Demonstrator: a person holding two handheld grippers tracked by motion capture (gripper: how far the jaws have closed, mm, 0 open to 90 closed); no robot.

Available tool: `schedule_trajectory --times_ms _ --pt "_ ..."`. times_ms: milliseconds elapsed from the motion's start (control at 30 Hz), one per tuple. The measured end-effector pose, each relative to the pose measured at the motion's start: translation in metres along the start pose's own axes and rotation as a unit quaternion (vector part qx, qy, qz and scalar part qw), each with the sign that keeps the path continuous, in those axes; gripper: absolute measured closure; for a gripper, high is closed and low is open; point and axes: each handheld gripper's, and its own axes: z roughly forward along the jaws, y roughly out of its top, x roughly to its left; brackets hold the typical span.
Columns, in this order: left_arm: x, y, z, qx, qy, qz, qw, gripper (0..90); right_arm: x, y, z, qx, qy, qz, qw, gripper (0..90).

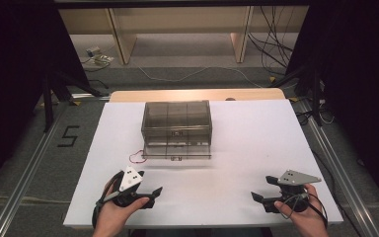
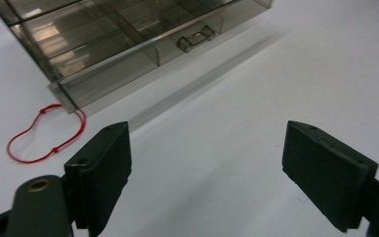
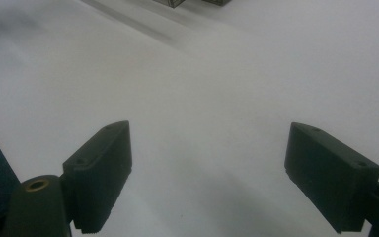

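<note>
A smoky transparent plastic box [image 1: 176, 121] with inner compartments stands at the middle of the white table [image 1: 246, 148], its bottom drawer pulled out toward me. The drawer's front with its small handle [image 2: 195, 38] lies ahead of my left gripper. A red string loop [image 1: 137, 157] [image 2: 44, 133] lies on the table at the drawer's left corner. My left gripper [image 1: 149, 191] [image 2: 207, 173] rests near the front edge at the left, open, nothing between its jaws. My right gripper [image 1: 262, 189] [image 3: 209, 173] rests at the front right, open and empty over bare table.
The box's corner [image 3: 172, 3] peeks in at the top of the right gripper view. Beyond the table are wooden shelf legs [image 1: 121, 39], loose cables [image 1: 271, 49] on the floor and dark stands at both sides. A metal rail [image 1: 24, 173] runs along the left.
</note>
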Motion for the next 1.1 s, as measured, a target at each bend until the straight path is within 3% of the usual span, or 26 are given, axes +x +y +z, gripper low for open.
schedule_trajectory --times_ms 533,867,1100 --pt "0.008 0.000 0.003 0.003 0.012 -0.003 0.9999 22.4 0.001 0.000 -0.001 0.001 -0.002 0.001 1.0000 18.9" --pt "0.042 0.002 0.008 0.016 0.059 -0.042 0.9972 32.0 0.001 0.000 0.001 0.001 0.001 0.001 1.0000 18.9" --pt "0.064 -0.001 0.021 0.037 0.070 -0.034 0.9963 42.1 0.002 0.000 0.002 0.002 0.001 0.000 1.0000 18.9"
